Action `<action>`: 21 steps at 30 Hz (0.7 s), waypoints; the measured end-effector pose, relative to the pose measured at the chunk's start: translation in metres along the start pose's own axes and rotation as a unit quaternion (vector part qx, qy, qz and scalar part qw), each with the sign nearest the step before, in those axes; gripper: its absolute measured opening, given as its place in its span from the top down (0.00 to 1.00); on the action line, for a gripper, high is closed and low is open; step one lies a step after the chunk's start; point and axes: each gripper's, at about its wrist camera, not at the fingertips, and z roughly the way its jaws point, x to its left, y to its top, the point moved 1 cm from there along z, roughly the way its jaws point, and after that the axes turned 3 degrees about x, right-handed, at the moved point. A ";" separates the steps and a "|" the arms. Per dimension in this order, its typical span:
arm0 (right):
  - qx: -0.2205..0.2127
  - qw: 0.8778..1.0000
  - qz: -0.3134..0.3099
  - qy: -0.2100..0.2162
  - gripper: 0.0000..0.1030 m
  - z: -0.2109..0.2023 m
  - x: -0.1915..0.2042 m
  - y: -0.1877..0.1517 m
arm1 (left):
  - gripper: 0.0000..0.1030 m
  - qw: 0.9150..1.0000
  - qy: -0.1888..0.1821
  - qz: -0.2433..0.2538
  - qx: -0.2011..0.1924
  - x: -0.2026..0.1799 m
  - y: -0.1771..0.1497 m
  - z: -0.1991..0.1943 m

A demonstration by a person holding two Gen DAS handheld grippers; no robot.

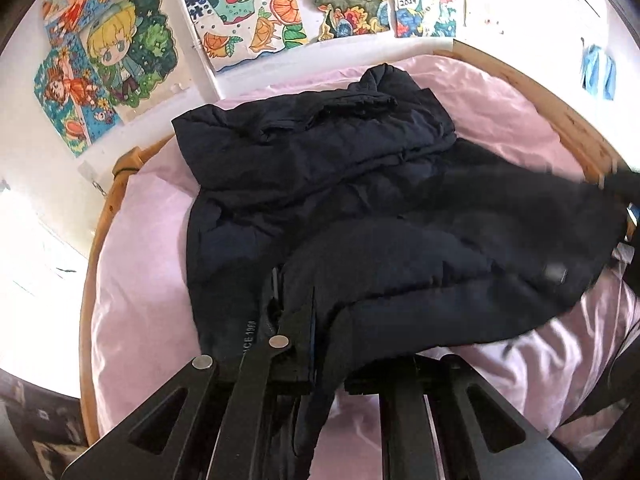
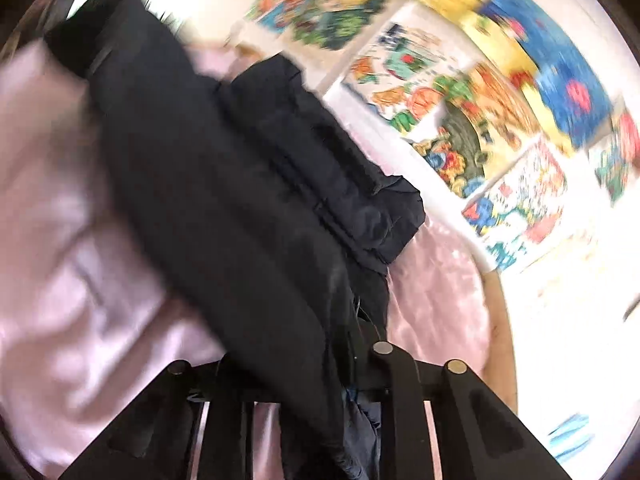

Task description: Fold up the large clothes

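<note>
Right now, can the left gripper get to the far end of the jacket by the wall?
Probably not yet. The left gripper is shut on the jacket at its near edge, so it would have to let go first. Nothing else lies on the jacket.

One dark navy padded jacket (image 1: 340, 208) lies on the bed; one pink satin sheet (image 1: 140, 280) covers it; one curved wooden bed rail (image 1: 94, 248) rims the left edge; at least six colourful hand-drawn pictures (image 1: 132, 56) hang on the wall beyond the far edge, though blur and overlap leave the count unsure; one blue cloth (image 1: 598, 72) hangs at the right.
</note>
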 end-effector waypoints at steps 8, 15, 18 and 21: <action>-0.024 0.993 0.112 0.040 0.85 -0.016 -0.045 0.047 | 0.48 0.989 0.091 0.111 0.024 -0.025 -0.040 0.026; -0.015 0.994 0.101 0.036 0.85 -0.020 -0.039 0.025 | 0.48 0.974 0.163 0.152 0.042 -0.038 -0.085 0.038; -0.005 0.995 0.097 0.035 0.88 -0.022 -0.034 0.006 | 0.51 0.961 0.203 0.178 0.060 -0.049 -0.113 0.053; -0.001 0.995 0.098 0.037 0.90 -0.028 -0.032 -0.005 | 0.73 0.946 0.238 0.209 0.072 -0.058 -0.131 0.071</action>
